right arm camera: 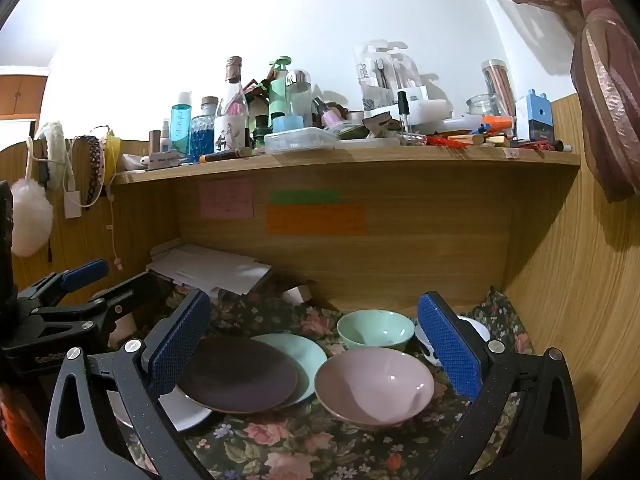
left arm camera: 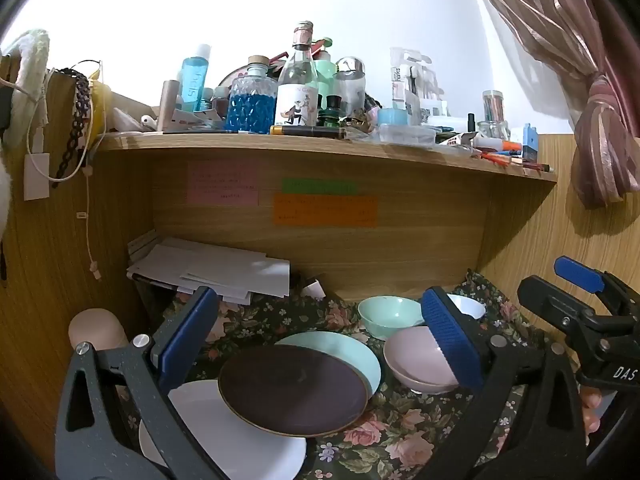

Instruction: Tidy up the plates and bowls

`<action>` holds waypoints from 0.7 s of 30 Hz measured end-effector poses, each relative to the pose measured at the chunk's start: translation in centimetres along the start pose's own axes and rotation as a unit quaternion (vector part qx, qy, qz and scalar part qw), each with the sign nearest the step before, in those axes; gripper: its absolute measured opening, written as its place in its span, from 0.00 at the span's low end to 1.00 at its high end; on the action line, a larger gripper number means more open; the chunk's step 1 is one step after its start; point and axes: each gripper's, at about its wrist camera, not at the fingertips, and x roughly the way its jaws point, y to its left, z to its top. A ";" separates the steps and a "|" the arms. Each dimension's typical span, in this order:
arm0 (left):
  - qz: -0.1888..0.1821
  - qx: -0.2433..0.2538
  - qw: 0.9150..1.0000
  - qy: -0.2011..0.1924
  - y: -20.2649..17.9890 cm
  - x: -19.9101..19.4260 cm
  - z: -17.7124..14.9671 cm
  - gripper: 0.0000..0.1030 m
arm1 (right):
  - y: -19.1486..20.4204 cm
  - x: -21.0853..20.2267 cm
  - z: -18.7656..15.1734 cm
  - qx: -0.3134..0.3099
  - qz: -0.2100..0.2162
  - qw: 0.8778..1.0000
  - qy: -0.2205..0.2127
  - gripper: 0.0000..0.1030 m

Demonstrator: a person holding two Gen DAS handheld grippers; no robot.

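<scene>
I hold both the left tool (left arm camera: 320, 344) and right tool (right arm camera: 316, 344) spread wide, gripping nothing. Low in the frame, on the desk (right arm camera: 304, 440), a brown plate (left arm camera: 294, 390) overlaps a teal plate (left arm camera: 360, 354) and a white plate (left arm camera: 224, 436). The pink bowl (right arm camera: 374, 386), green bowl (right arm camera: 375, 330) and white bowl (left arm camera: 468, 306) sit to their right.

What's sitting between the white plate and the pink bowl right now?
The dark plate, overlapping the white plate, and the light blue plate under its far edge, next to the pink bowl. The right wrist view shows it best.
</scene>
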 end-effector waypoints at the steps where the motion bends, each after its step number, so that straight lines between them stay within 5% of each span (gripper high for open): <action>1: 0.000 0.001 1.000 0.000 0.0 0.0 0.0 1.00 | -0.1 0.0 -0.1 0.000 0.000 1.000 0.000 1.00; 21: -0.005 0.004 1.000 0.001 -0.3 0.2 -0.3 1.00 | -0.2 0.2 -0.3 -0.003 0.000 1.000 -0.003 1.00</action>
